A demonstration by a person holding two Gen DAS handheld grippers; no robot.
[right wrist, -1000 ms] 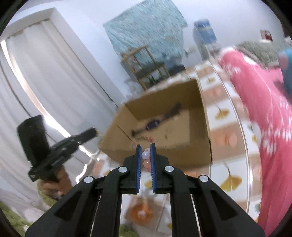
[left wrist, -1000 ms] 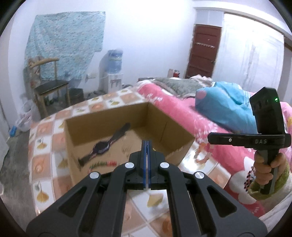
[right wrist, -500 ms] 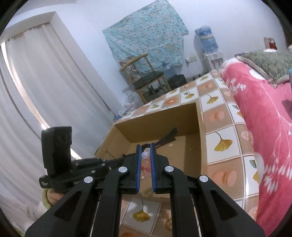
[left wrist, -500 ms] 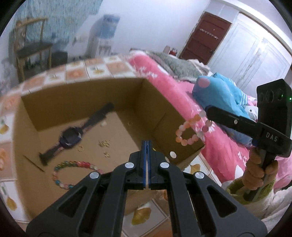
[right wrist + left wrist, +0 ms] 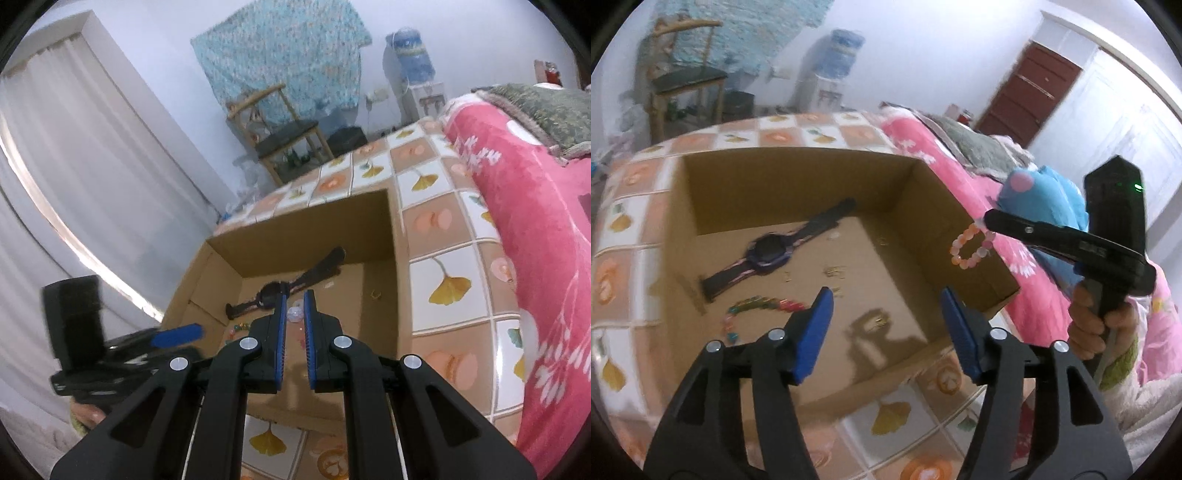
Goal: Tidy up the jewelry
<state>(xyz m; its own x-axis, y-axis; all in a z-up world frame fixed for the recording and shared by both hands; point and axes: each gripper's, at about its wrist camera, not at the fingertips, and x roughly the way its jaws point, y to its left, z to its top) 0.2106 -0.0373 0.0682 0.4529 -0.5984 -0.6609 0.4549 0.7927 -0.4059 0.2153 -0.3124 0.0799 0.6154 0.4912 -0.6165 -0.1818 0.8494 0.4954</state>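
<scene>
Inside the cardboard box on the table, a multicoloured bead bracelet lies at the left, a watch beside it. The left hand-held gripper is opening, nothing between its jaws. At the box's right wall, the right hand-held gripper clenches a pink bead bracelet, not yet dropped inside.

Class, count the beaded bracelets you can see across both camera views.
2. A pink-and-orange beaded bracelet hangs from the shut right gripper over the cardboard box; a multicoloured beaded bracelet lies on the box floor, near the watch. Others may be hidden.
</scene>
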